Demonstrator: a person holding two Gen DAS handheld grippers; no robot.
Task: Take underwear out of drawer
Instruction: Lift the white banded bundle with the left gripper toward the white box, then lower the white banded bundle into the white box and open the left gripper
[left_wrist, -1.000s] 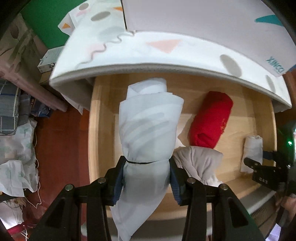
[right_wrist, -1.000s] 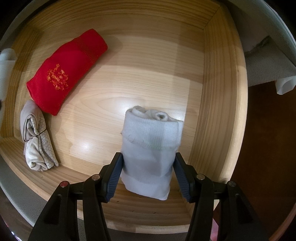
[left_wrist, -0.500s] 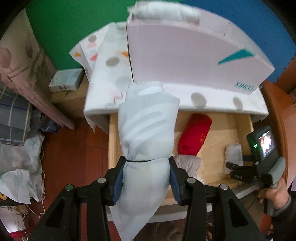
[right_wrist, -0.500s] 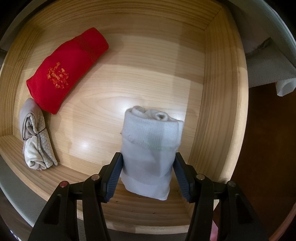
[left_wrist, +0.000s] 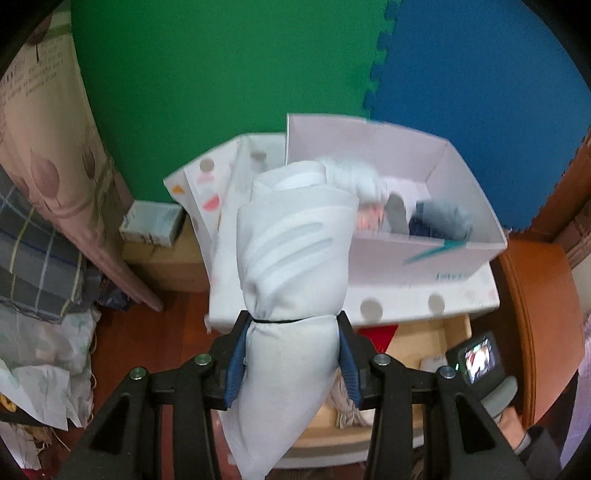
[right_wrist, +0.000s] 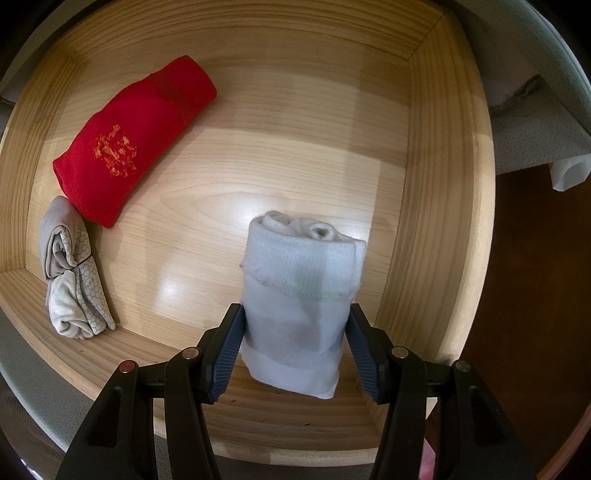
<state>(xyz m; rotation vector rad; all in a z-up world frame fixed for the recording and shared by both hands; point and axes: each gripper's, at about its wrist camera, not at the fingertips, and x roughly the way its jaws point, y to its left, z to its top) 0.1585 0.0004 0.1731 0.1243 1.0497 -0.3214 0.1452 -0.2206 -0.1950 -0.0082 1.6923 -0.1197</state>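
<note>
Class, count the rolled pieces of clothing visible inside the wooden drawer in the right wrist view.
3: a red roll at the back left, a grey roll in the front left corner, and a white roll between the right claw's pads. None appears hidden.

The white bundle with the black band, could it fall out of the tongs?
Maybe. The left tongs squeeze the white bundle just below its black band, so the heavy top could tip out. It also hangs close to the white box and might bump it. The right tongs pinch only the lower end of the pale blue roll, which could slip.
</note>
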